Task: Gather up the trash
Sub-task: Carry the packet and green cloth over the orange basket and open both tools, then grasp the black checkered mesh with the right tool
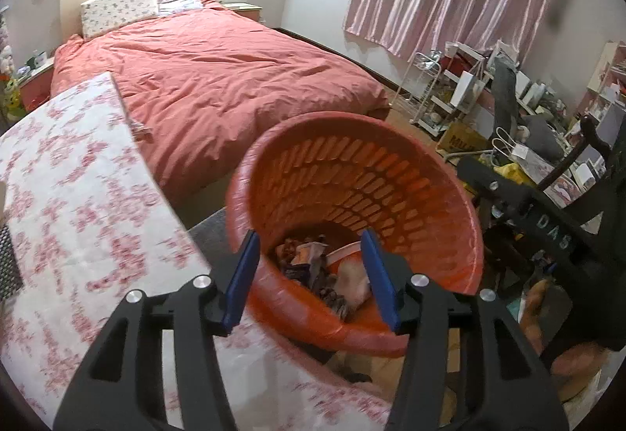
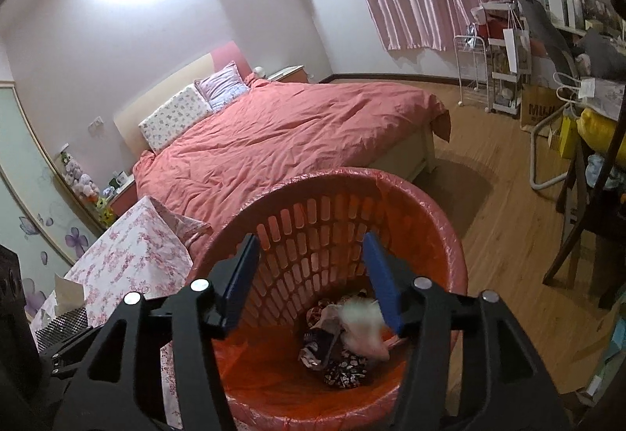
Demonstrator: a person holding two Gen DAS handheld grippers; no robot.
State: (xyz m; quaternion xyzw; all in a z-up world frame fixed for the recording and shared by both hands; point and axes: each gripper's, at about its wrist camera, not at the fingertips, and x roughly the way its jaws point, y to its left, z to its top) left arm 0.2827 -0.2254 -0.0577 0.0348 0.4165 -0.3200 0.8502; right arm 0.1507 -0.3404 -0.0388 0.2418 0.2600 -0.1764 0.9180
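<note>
Hovering tools [image 1: 309, 274] [image 2: 311, 280] gaping above basket rim [image 2: 450, 235]

I see the basket [image 2: 422, 204] right of the tabletop [image 2: 133, 255], the bed [image 2: 281, 133] behind both, wrappers [image 2: 340, 352] inside the basket, and shelves [image 2: 504, 79] far right.

Your left gripper [image 1: 311, 274] hangs with its jaws spread wide and nothing between them, over the near rim of the orange slatted wastebasket [image 1: 391, 173]. Wrappers and a crumpled tissue [image 1: 352, 280] lie at its bottom. The floral-clothed table [image 1: 86, 204] sits to its left.
</note>
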